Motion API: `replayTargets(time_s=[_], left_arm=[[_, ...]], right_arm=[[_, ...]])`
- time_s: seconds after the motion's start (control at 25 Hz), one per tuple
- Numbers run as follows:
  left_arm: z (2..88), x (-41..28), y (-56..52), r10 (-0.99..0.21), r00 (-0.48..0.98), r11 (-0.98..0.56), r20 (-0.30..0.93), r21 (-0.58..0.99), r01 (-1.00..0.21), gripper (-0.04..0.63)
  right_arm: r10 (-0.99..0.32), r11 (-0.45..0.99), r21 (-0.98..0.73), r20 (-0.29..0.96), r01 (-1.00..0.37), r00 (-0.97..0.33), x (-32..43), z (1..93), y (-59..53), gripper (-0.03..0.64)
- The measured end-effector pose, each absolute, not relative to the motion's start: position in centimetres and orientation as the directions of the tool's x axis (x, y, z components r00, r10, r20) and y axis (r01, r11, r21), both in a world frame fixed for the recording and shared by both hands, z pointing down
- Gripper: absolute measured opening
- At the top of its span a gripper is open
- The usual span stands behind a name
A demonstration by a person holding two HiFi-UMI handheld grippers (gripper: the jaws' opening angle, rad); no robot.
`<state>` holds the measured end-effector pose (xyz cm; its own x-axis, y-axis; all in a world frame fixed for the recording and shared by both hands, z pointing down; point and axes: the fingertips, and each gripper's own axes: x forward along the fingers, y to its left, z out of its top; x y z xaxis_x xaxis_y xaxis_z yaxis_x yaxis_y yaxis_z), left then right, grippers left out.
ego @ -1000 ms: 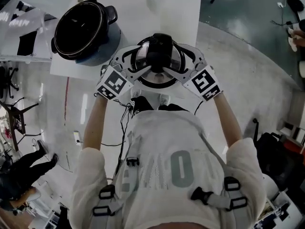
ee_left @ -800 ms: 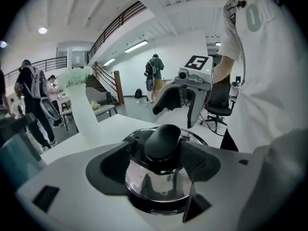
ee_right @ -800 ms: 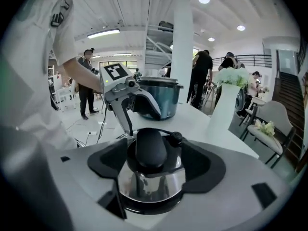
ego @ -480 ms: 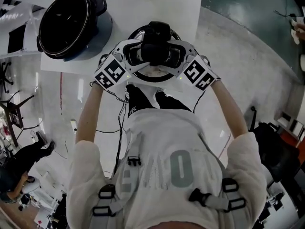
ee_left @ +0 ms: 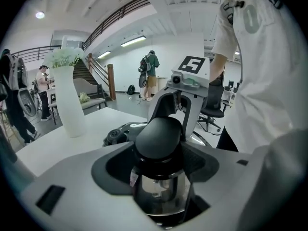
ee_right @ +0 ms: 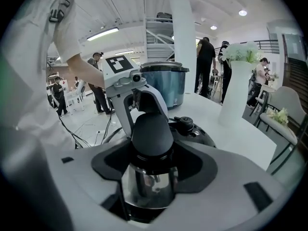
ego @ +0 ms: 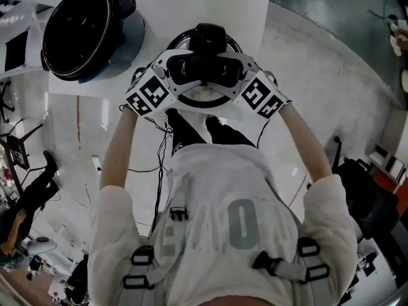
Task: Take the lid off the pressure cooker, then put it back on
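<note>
Left tool (ee_left: 159, 173) and right tool (ee_right: 149, 171), jaws just tightening, clamp the black handle (ee_right: 152, 129) of the probably heavy, rigid lid (ee_right: 206, 136).

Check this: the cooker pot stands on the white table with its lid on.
Wrong: the pot does stand on the white table, but open; the head view shows its lid off, nearer the person.

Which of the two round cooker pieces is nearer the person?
The dark domed lid with the black knob handle, at the near edge of the white table; the open black cooker pot stands farther back, left.
</note>
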<state>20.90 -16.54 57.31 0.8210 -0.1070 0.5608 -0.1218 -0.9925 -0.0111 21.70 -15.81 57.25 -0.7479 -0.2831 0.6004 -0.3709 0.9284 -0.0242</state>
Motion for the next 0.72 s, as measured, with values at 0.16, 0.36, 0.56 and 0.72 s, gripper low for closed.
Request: replayTargets(time_s=[0.16, 0.36, 0.56, 0.72], left_arm=[[57.3, 20.8, -16.6, -0.099, 0.818, -0.993, 0.567, -0.004, -0.117, 0.287], [57.2, 20.7, -16.2, -0.077, 0.797, -0.994, 0.598, 0.019, -0.110, 0.281], [53.7, 21.0, -16.9, -0.095, 0.820, -0.993, 0.564, 0.001, -0.116, 0.279], [48.9, 21.1, -18.2, -0.132, 0.822, -0.991, 0.554, -0.073, -0.109, 0.278]], right_arm=[[-0.284, 0.932, -0.011, 0.600, -0.363, -0.748, 21.7, 57.4, -15.9, 0.279], [-0.297, 0.938, 0.039, 0.603, -0.344, -0.741, 22.0, 56.8, -15.4, 0.273], [-0.320, 0.938, 0.075, 0.569, -0.340, -0.758, 22.2, 53.2, -16.2, 0.272], [-0.356, 0.931, 0.129, 0.526, -0.341, -0.772, 22.1, 48.5, -17.4, 0.272]])
